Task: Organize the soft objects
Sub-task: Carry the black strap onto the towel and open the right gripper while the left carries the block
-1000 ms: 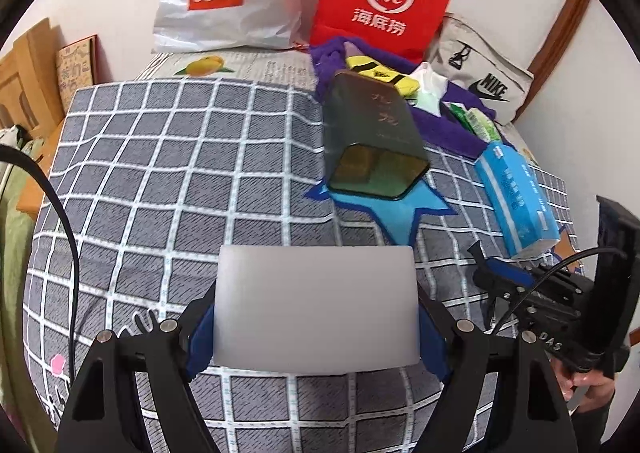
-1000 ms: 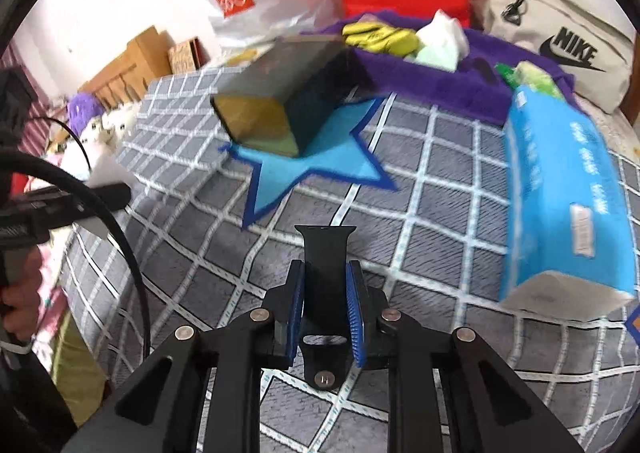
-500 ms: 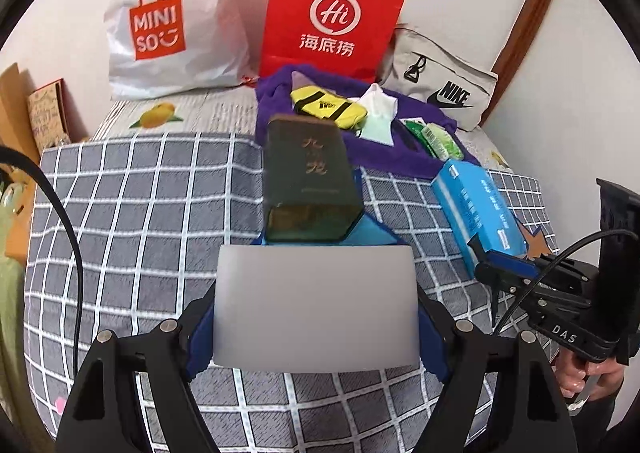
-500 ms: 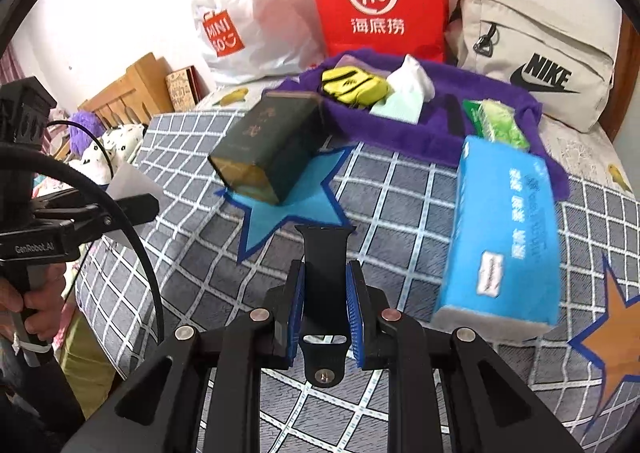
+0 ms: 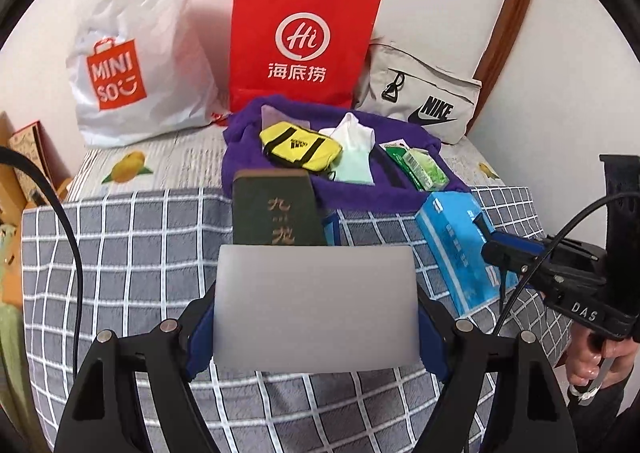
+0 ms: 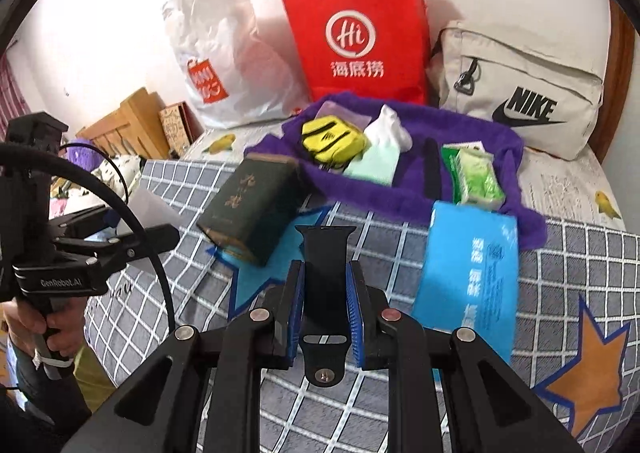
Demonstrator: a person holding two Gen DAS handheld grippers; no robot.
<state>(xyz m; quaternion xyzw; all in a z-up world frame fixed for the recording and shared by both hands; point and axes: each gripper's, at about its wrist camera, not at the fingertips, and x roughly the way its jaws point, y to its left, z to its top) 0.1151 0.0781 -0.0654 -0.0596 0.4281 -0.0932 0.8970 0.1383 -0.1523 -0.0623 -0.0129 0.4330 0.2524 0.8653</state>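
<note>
- Since a second ago both grippers have lifted and tipped back: in the left wrist view the dark green box (image 5: 276, 209) has slid from the upper middle of the frame down to just above the held pad, and the bags at the wall now show in full.
- The left gripper (image 5: 316, 305) is clamped wide on a pale grey rectangular pad (image 5: 316, 305), low in the centre of its frame.
- The right gripper (image 6: 325, 305) is closed narrowly on a black strap (image 6: 325, 273), which stands up between its blue pads at the bottom centre.
- The surface is a bed with a grey checked blanket (image 5: 132, 253) bearing white lines and star patches, blue under the box and orange at the lower right of the right wrist view.
- A purple towel (image 6: 460, 133) lies at the far edge of the blanket, carrying a yellow pouch (image 6: 332, 139), white and mint cloths (image 6: 384, 149) and a green packet (image 6: 476, 173).
- A blue tissue pack (image 6: 468, 277) lies on the blanket just in front of the towel, right of centre.
- Against the white wall stand a white Miniso bag (image 5: 120, 65), a red paper bag (image 5: 300, 45) and a beige Nike bag (image 5: 424, 105).
- Wooden furniture (image 6: 128, 121) sits at the left edge.
</note>
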